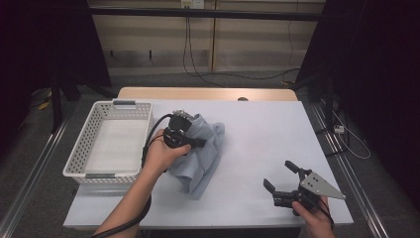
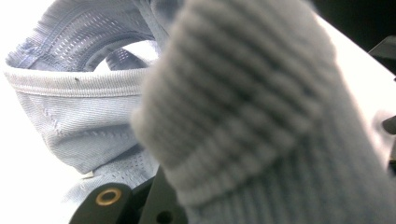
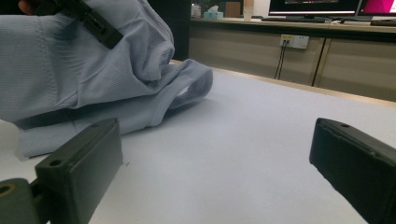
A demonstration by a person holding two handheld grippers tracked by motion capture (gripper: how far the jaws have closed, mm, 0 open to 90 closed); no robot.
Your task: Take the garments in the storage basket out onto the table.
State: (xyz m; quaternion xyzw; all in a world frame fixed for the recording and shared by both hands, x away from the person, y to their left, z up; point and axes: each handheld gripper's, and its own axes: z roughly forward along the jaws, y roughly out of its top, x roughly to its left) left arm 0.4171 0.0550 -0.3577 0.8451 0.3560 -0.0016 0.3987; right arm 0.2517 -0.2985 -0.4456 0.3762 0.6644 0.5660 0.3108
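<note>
A light blue knit garment [image 1: 205,148] lies bunched on the white table [image 1: 267,124], just right of the basket. My left gripper [image 1: 194,141] sits on top of the bunch, shut on a fold of the cloth and lifting it slightly. In the left gripper view, ribbed fabric [image 2: 243,107] hangs right in front of the camera, with the collar opening [image 2: 79,79] behind it. The right gripper view shows the garment [image 3: 70,79] at the left with a black finger [image 3: 93,21] of the left gripper pressed on it. My right gripper [image 1: 278,174] [image 3: 217,168] rests open near the table's front right, with nothing between its jaws.
A white perforated basket [image 1: 79,148] stands at the left end of the table. A wooden strip [image 1: 208,93] runs along the far edge, with cables on the floor beyond. Monitors [image 3: 317,5] sit on a counter in the background.
</note>
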